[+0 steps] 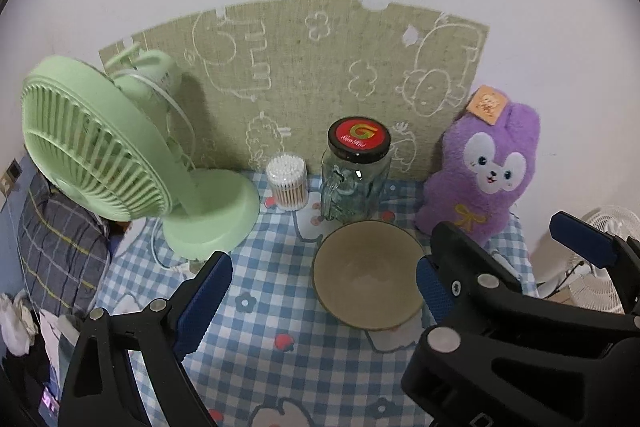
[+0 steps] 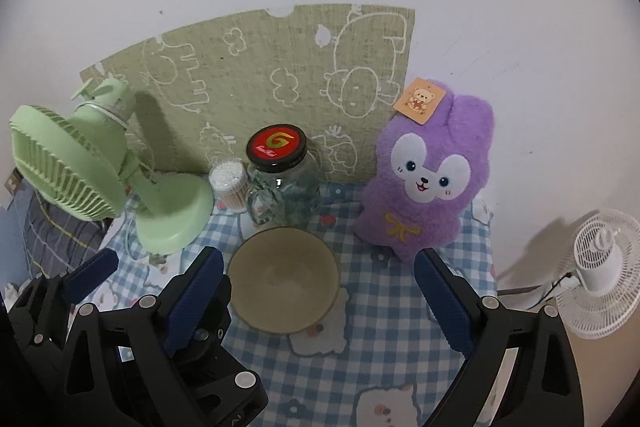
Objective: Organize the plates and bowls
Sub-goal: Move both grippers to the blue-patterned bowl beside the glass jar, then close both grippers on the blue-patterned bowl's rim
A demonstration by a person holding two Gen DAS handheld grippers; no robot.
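A tan bowl (image 2: 283, 279) sat mid-frame on the checked cloth (image 2: 384, 327); the left gripper (image 1: 324, 283) and right gripper (image 2: 318, 279) each hung with jaws spread, pinching nothing.

Both grippers are black plastic frames with cut-out windows and round silver screws at the joints. The left gripper (image 1: 324, 283) and the right gripper (image 2: 320, 287) carry ribbed dark blue pads (image 2: 192, 297) on their fingers.
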